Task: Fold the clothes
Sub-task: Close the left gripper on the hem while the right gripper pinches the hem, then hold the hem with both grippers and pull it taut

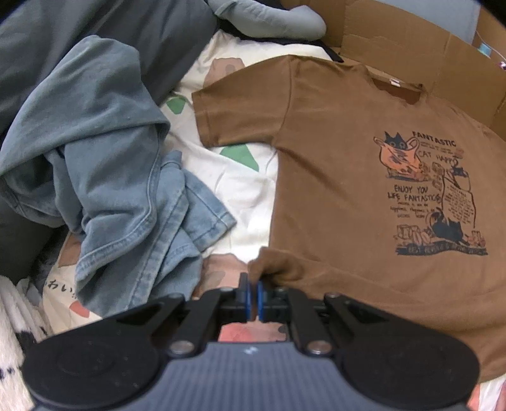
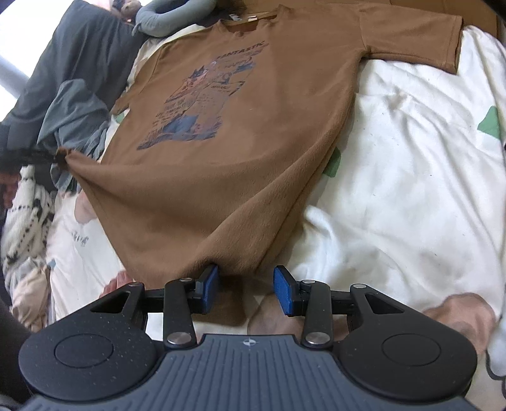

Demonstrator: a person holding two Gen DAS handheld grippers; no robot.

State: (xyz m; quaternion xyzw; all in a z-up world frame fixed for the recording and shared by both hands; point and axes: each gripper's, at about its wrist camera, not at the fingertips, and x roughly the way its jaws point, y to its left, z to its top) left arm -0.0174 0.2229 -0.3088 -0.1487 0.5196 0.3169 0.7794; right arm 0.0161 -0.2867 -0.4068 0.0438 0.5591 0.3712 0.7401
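A brown T-shirt point(image 1: 332, 174) with a cat print lies face up on a white patterned bedsheet point(image 1: 243, 189). My left gripper point(image 1: 254, 284) is shut on one bottom hem corner, and the cloth bunches at its blue pads. In the right wrist view the same T-shirt point(image 2: 237, 151) stretches away from me. My right gripper point(image 2: 246, 289) stands open, with the other hem corner lying between its blue pads point(image 2: 210, 287). At the far left of that view the left gripper point(image 2: 55, 156) pinches its corner, pulling the hem taut.
A heap of blue denim and grey-blue clothes point(image 1: 136, 189) lies left of the shirt. A dark grey pillow point(image 1: 95, 25) and a grey cushion point(image 1: 278, 19) sit behind. A cardboard sheet point(image 1: 411, 47) stands beyond the collar. Bare bedsheet point(image 2: 411, 158) spreads to the right.
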